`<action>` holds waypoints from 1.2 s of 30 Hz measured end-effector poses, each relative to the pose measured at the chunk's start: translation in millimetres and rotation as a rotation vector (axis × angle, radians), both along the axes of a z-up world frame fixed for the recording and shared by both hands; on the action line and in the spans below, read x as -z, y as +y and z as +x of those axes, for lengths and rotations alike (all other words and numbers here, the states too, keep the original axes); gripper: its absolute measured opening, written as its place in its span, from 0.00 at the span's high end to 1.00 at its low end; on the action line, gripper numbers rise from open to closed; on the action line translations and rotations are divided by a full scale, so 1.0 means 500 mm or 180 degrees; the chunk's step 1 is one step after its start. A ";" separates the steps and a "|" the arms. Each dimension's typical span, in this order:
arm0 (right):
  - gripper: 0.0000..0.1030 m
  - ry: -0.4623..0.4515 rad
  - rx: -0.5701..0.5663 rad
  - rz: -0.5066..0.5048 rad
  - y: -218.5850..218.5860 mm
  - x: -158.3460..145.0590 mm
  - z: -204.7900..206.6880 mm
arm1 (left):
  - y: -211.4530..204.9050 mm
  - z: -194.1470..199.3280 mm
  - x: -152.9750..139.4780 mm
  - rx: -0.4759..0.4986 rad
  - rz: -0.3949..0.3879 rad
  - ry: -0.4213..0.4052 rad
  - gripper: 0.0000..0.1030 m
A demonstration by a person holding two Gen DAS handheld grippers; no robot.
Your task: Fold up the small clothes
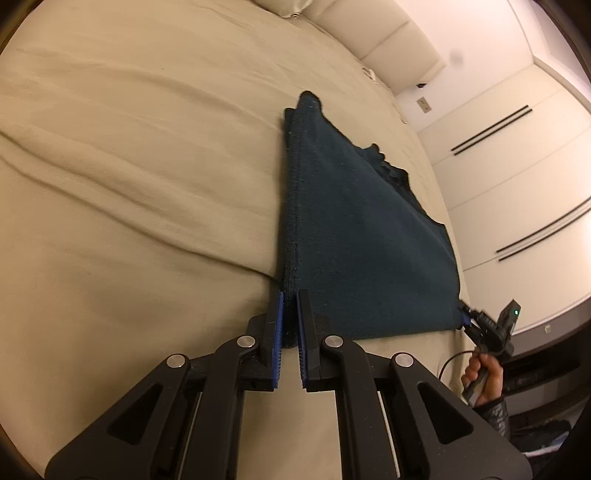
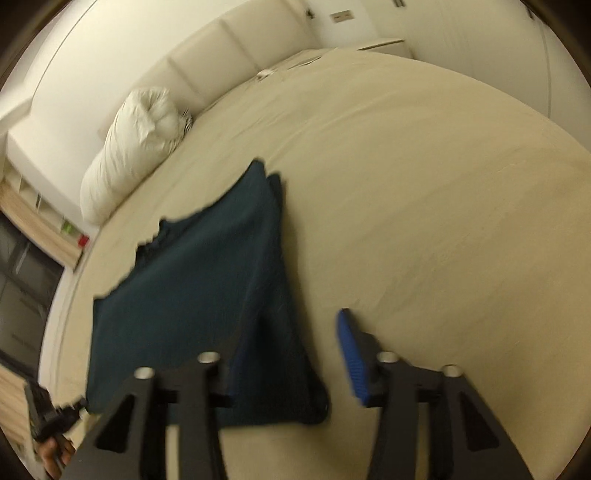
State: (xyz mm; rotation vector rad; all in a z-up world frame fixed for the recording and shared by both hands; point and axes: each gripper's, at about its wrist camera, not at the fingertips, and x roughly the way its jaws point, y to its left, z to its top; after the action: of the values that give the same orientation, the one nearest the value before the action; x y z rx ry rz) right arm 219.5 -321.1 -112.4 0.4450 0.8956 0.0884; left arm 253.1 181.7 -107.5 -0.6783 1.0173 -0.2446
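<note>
Lying flat on beige bed sheet, dark teal garment, folded into tapered wedge, narrow end toward headboard. Left gripper pinching near left corner of garment, blue pads nearly together with cloth edge between. Right gripper spread wide over near right corner, nothing between pads; one blue pad above bare sheet, other over cloth. White pillow against headboard, well apart from garment. Right wrist view blurred.
</note>
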 end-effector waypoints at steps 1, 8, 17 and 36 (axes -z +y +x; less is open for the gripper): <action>0.86 0.0020 0.0000 -0.0043 0.005 0.004 -0.005 | -0.004 -0.004 -0.002 -0.0006 0.0028 0.0001 0.94; 0.94 0.0024 0.0189 -0.0034 -0.013 0.014 -0.024 | -0.013 -0.027 -0.009 -0.0008 0.0134 -0.0031 0.94; 0.73 -0.0200 0.0452 -0.0142 0.008 -0.052 -0.067 | -0.081 -0.010 -0.132 0.0119 0.0746 -0.0678 0.94; 1.00 -0.0092 0.0111 0.1187 0.048 0.086 -0.009 | -0.285 0.126 -0.031 0.0700 0.1350 -0.0399 0.94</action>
State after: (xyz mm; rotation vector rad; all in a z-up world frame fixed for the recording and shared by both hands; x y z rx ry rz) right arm 215.0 -297.4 -155.5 0.8041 0.8440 0.2314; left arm 316.3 39.3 -92.2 -0.1642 0.9831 -0.2491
